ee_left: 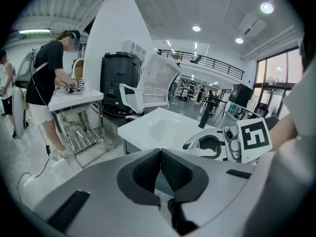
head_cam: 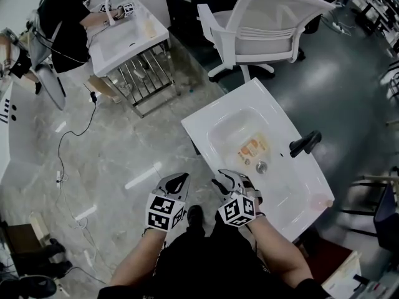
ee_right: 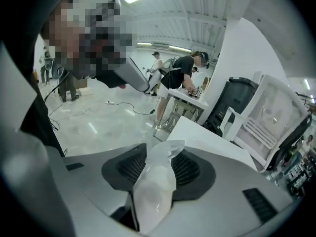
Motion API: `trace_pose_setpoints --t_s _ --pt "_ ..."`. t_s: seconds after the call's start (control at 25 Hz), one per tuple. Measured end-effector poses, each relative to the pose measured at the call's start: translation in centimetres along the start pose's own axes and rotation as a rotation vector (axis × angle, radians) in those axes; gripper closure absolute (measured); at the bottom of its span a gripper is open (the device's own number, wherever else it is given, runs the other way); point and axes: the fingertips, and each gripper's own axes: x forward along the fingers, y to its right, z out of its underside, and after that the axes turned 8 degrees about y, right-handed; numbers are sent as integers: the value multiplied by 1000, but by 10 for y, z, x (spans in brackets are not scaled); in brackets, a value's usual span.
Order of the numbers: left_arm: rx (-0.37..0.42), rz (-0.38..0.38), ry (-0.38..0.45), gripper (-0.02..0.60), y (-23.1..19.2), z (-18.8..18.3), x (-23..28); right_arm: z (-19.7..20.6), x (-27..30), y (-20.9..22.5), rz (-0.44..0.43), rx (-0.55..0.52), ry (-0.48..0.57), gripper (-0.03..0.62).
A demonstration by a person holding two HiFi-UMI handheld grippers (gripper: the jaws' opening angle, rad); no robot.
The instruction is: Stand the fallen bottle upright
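The bottle (head_cam: pixel 254 147), clear with an orange label, lies on its side in the bowl of the white sink (head_cam: pixel 293 185), near the drain (head_cam: pixel 261 166). Both grippers hover off the sink's near left edge, apart from the bottle. My left gripper (head_cam: pixel 176 182) (ee_left: pixel 160 168) is shut, pads touching, with nothing between them. My right gripper (head_cam: pixel 225 180) (ee_right: pixel 160 171) is closer to the sink; a crumpled translucent plastic piece (ee_right: pixel 157 181) stands between its pads, which press on both its sides. In the left gripper view the right gripper (ee_left: pixel 193 141) shows before the sink (ee_left: pixel 163 127). Neither gripper view shows the bottle.
A black faucet (head_cam: pixel 305 143) stands at the sink's right side, and a small pinkish thing (head_cam: pixel 321 199) lies on its near corner. A white office chair (head_cam: pixel 268 23) is beyond the sink. At far left a person (head_cam: pixel 62 23) works at another white table (head_cam: pixel 121 42). Cables cross the floor (head_cam: pixel 75 129).
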Motion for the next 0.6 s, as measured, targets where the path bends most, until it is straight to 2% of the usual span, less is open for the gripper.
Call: trace_pose_setpoints --t_s 0.16,0.32,0.6 --pt "-5 14 1 565 1 0 -5 1 2 1 24 0 -9 431" --pt "3 25 6 565 -1 -2 -13 -6 -7 2 50 101 -6 434" --pt "10 42 27 565 -7 -6 -29 -50 -27 17 152 301 107 434"
